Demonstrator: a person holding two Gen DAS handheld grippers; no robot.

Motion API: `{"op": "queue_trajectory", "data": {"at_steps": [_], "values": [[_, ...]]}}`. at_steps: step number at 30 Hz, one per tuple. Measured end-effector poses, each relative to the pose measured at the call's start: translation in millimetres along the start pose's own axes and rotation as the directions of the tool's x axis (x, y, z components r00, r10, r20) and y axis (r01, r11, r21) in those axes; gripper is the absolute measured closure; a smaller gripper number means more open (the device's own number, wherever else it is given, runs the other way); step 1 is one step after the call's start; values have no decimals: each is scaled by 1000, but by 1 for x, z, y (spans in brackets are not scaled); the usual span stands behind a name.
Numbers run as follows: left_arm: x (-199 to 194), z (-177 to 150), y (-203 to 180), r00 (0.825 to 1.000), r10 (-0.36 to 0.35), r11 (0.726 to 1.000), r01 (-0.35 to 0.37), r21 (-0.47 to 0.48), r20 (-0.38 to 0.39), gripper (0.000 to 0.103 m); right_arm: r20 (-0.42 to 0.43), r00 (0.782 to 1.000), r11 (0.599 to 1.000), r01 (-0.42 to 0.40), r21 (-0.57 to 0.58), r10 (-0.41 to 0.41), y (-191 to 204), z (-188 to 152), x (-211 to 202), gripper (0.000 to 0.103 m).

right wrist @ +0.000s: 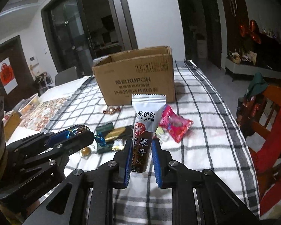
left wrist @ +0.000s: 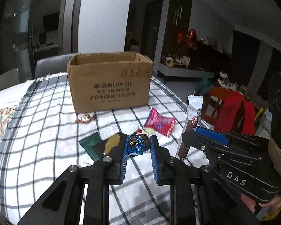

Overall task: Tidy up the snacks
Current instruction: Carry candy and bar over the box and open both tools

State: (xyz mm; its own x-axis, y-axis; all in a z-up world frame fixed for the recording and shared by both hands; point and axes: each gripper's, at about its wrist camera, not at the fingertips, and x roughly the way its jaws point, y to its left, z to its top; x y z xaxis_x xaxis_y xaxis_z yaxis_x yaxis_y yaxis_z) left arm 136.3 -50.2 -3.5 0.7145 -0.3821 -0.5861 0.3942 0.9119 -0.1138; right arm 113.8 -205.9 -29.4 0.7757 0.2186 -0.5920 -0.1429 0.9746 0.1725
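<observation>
Snacks lay scattered on a tabletop [right wrist: 206, 112] covered by a woven white cloth with a dark check, just in front of an open brown corrugated box [left wrist: 110, 82] printed with dark lettering. The left gripper [left wrist: 137, 146] had its ribbed blue jaws closed on a candy [left wrist: 135, 144] in crinkled blue foil, held just above the cloth. The right gripper [right wrist: 140, 150] pinched a tall, slim bar [right wrist: 145, 129], upright, white at its crimped top and dark brown below, with Chinese characters and "LYFEN" on it. Near them lay a glossy pink pouch [left wrist: 159, 121], a gold-and-brown twisted sweet [left wrist: 86, 119] close to the box, and a flat dark green packet [right wrist: 112, 131] partly hidden behind the jaws. Small pale pieces beside the pink pouch were too blurred to identify. A red chair [right wrist: 267, 123] stood off the tabletop's right edge.
</observation>
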Motion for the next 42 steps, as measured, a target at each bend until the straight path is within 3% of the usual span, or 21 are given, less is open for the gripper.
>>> {"op": "queue_trajectory", "data": {"at_steps": [20,35,42], "values": [[-19,78,22,980,112,990,-124,62,166,80,120,992,998,-31,-49,37,10,70,5,81],[-4,139,50,963,143,984,-163,72,229,80,193,978,996,-65,-63,76,11,154,27,81],[17,165,62,965,133,985,-155,80,228,80,175,980,993,-74,-96,90,14,182,48,81]]}}
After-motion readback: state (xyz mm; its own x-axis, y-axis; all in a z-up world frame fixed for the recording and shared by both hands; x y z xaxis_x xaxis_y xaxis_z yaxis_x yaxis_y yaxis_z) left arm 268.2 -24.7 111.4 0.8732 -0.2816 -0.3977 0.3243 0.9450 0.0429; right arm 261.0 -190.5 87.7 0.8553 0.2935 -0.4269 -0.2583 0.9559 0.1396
